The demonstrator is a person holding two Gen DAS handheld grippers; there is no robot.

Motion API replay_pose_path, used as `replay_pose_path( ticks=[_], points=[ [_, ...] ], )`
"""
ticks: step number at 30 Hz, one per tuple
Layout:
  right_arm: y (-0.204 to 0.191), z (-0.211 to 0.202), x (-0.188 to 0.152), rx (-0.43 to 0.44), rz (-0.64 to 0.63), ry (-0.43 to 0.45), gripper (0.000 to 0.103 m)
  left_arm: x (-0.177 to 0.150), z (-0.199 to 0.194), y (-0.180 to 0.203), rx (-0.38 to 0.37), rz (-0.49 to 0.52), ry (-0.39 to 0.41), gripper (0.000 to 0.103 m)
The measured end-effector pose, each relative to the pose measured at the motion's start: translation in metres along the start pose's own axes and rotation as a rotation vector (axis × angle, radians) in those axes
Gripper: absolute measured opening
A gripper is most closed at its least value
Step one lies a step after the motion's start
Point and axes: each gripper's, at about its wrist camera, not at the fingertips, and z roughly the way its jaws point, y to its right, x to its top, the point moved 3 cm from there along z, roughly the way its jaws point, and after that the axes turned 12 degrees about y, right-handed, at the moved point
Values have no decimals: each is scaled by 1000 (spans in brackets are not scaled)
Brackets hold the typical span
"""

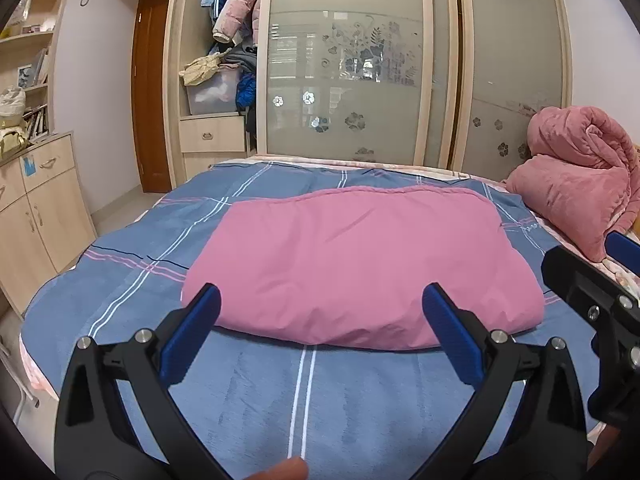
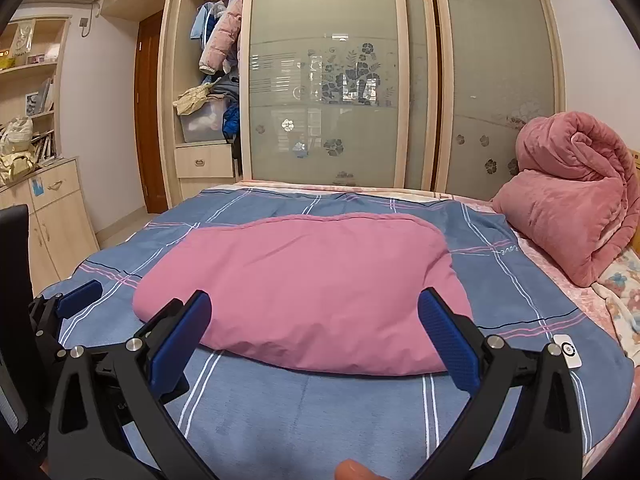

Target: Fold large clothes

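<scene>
Pink garment [image 1: 352, 264] folded on bed [image 1: 160, 240], both grippers [image 1: 320, 320] [image 2: 316, 324] apart, empty

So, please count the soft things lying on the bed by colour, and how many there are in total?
Bright pink: 1, the folded garment in the middle of the bed.
Dusty pink: 1, the rolled plush blanket at the right end.
Blue plaid: 1, the cover spread under both.
Total: 3.
</scene>
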Motion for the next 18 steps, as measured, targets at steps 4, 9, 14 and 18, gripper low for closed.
replay_pose_path(
  ticks=[4,9,14,18],
  points=[
    [2,-1,0,-4,2,1,102,0,-1,2,-7,8,-1,101],
    [3,-2,0,-11,5,0,102,-2,-1,6,-18,12,-6,101],
    [4,-2,0,-10,4,0,102,-3,-1,8,-22,12,-8,101],
    [4,-2,0,-11,5,0,102,-3,-1,8,-23,12,-8,101]
  ],
)
